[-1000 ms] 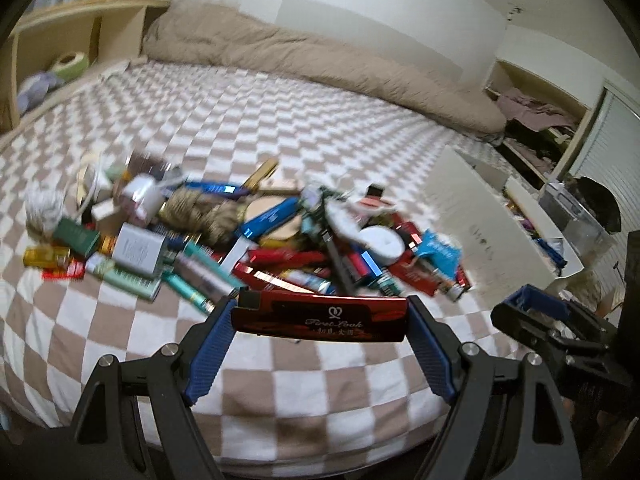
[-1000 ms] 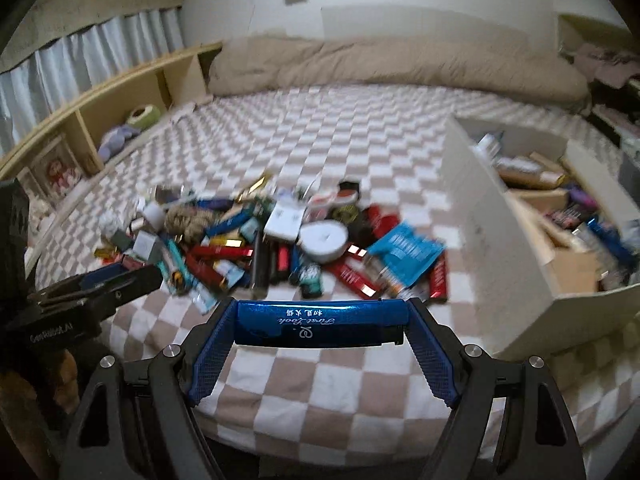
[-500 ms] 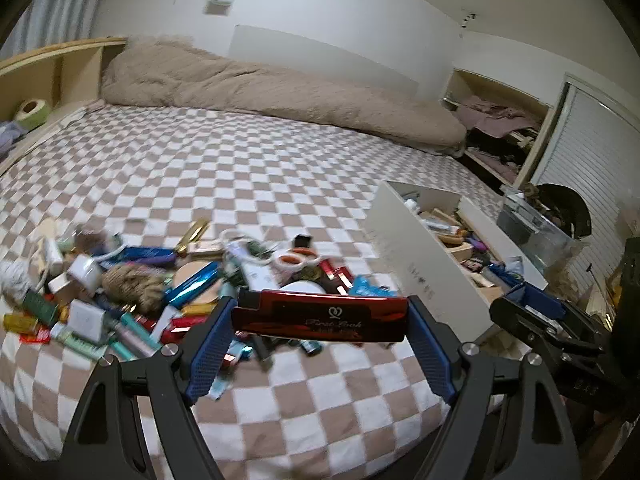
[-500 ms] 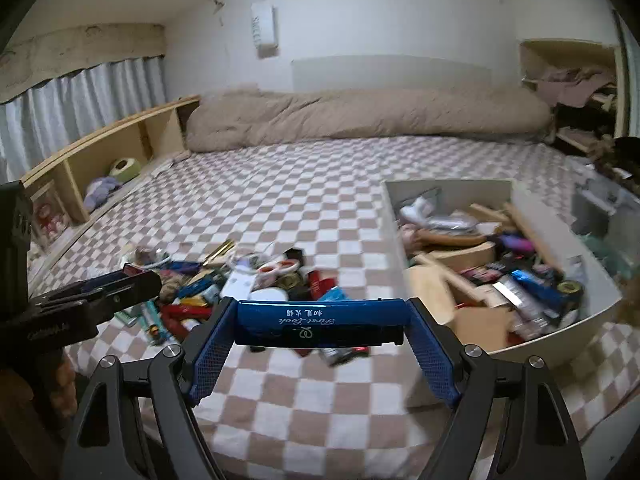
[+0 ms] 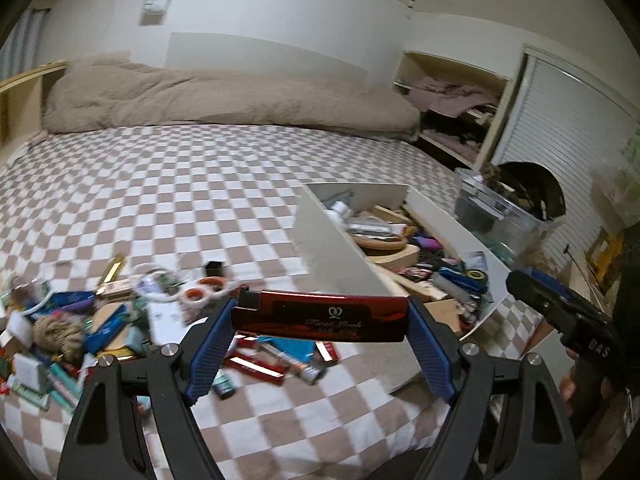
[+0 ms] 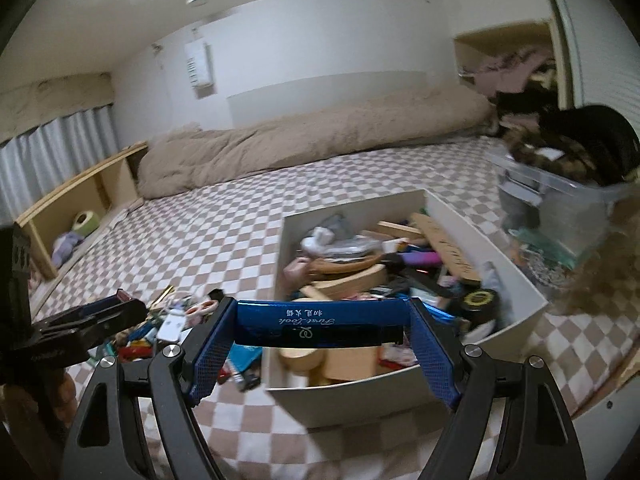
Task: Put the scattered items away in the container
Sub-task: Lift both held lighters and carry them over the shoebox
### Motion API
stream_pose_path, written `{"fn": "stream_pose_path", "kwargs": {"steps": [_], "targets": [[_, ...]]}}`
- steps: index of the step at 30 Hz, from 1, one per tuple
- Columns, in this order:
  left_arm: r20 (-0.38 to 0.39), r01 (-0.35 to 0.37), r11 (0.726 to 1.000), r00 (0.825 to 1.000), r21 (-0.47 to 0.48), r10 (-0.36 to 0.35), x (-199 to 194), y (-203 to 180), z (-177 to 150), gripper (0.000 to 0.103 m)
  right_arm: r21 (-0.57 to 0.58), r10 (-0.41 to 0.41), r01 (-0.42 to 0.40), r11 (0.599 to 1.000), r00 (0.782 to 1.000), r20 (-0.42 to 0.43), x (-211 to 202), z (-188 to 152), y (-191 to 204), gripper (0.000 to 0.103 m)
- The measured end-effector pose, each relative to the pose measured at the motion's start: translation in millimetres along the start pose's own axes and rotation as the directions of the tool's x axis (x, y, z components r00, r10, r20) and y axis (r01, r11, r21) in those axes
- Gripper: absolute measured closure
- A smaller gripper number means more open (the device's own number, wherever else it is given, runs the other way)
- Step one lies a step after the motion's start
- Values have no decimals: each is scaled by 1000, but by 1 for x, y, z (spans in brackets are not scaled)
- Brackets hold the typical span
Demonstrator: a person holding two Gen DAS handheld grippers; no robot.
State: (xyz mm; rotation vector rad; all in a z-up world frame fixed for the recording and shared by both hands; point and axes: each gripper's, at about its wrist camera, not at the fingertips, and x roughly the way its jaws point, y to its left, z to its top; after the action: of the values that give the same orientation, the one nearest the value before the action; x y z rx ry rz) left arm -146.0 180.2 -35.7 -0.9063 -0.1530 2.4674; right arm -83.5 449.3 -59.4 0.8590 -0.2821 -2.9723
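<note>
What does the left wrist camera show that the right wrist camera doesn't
Left wrist only: the left gripper shut on a red case, with a coil of rope in the pile. Right wrist only: the right gripper shut on a blue case, plus curtains. Both: the white container and checkered bed.
</note>
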Motion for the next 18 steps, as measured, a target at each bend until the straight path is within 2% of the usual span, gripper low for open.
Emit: {"fn": "stream_pose_path", "kwargs": {"steps": [6, 9, 12, 18], "targets": [[-9, 51, 998, 999, 34, -51, 25, -26, 12, 20, 46, -34, 36, 998, 999, -33, 12, 8, -38, 20], [-23, 76, 996, 997, 45, -75, 39, -36, 18, 20, 100, -20, 25, 995, 998, -57, 26, 9, -55, 20], [-62, 136, 990, 989, 23, -134, 56, -43, 26, 20, 133, -3, 16, 991, 996, -93, 45, 10, -66, 20], [-108, 182, 983, 978, 14, -180, 81, -57, 46, 20, 207, 36, -3, 978, 988, -153, 75, 20, -85, 20]]}}
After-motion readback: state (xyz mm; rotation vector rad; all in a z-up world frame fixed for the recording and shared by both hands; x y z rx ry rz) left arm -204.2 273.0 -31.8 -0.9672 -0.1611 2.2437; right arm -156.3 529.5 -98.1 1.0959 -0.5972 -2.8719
